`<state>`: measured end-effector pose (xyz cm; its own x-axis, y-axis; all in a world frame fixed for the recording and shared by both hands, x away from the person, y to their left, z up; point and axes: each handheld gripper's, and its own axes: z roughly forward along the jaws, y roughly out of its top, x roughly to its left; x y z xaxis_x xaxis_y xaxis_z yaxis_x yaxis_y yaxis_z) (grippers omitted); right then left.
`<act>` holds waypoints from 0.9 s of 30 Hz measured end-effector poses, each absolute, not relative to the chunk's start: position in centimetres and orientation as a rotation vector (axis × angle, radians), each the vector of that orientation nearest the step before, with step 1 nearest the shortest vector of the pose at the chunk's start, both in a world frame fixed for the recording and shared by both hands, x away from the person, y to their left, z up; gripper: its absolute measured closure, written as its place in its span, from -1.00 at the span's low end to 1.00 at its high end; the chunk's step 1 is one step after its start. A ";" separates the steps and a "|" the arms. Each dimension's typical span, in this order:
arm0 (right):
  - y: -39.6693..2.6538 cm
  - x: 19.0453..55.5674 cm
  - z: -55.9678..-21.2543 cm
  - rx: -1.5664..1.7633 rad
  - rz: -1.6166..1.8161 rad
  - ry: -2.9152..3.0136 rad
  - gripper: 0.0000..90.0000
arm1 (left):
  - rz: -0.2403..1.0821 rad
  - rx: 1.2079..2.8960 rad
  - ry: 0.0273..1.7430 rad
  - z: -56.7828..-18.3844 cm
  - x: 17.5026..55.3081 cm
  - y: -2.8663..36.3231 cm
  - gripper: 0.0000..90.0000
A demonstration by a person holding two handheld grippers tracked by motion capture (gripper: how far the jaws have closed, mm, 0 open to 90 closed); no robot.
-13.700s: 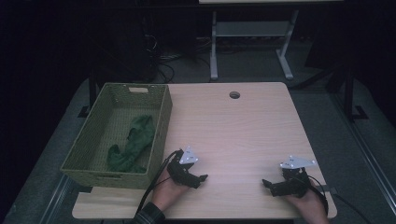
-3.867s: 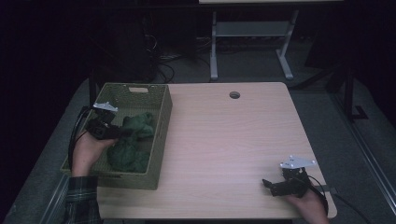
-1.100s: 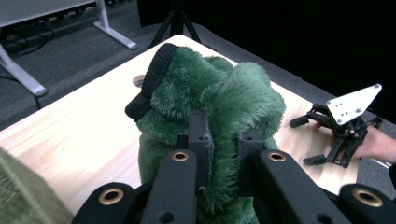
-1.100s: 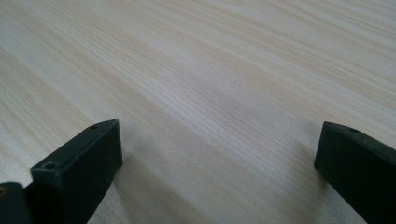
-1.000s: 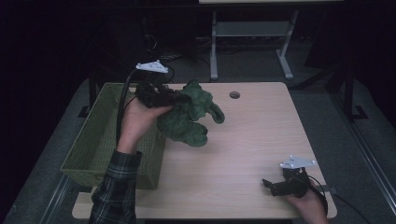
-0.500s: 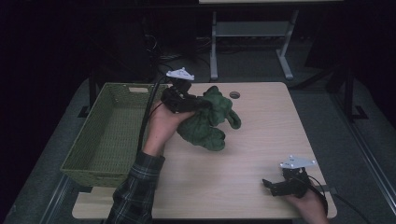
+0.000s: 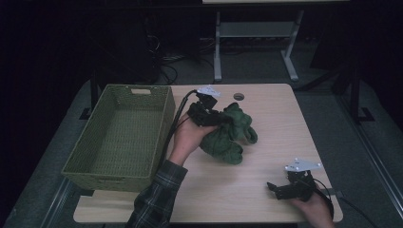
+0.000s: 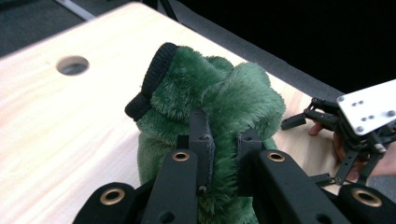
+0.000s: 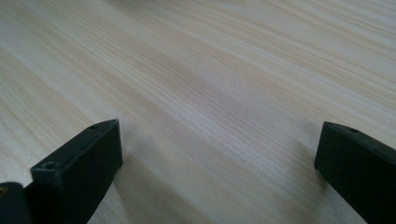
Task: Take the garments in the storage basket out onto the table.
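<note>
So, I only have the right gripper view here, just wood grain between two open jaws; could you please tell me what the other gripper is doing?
Observer: The left gripper is shut on a green plush garment over the middle of the table.
Operator: Thank you. Is any of the garment in the basket?
Observer: No, the green woven basket at the table's left side has nothing inside.
Operator: And where does my right gripper sit relative to the garment?
Observer: The right gripper rests near the table's front right corner, well apart from the garment.
</note>
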<state>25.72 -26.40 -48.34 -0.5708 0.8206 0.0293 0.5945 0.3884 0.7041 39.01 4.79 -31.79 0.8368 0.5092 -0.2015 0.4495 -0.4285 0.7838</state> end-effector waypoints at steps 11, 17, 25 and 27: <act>-26.4 25.7 -48.3 1.238 0.978 2.330 -0.99 | -0.027 2.134 0.745 -37.6 39.5 1.8 0.81; -26.4 25.7 -48.3 1.240 0.979 2.331 -0.99 | -0.071 2.161 0.760 -40.1 39.9 1.1 0.80; -26.4 25.7 -48.3 1.236 0.980 2.333 -0.99 | -0.088 2.188 0.760 -42.4 40.3 0.3 0.78; -26.4 25.7 -48.3 1.236 0.979 2.334 -0.99 | -0.092 2.200 0.758 -43.1 40.4 0.1 0.76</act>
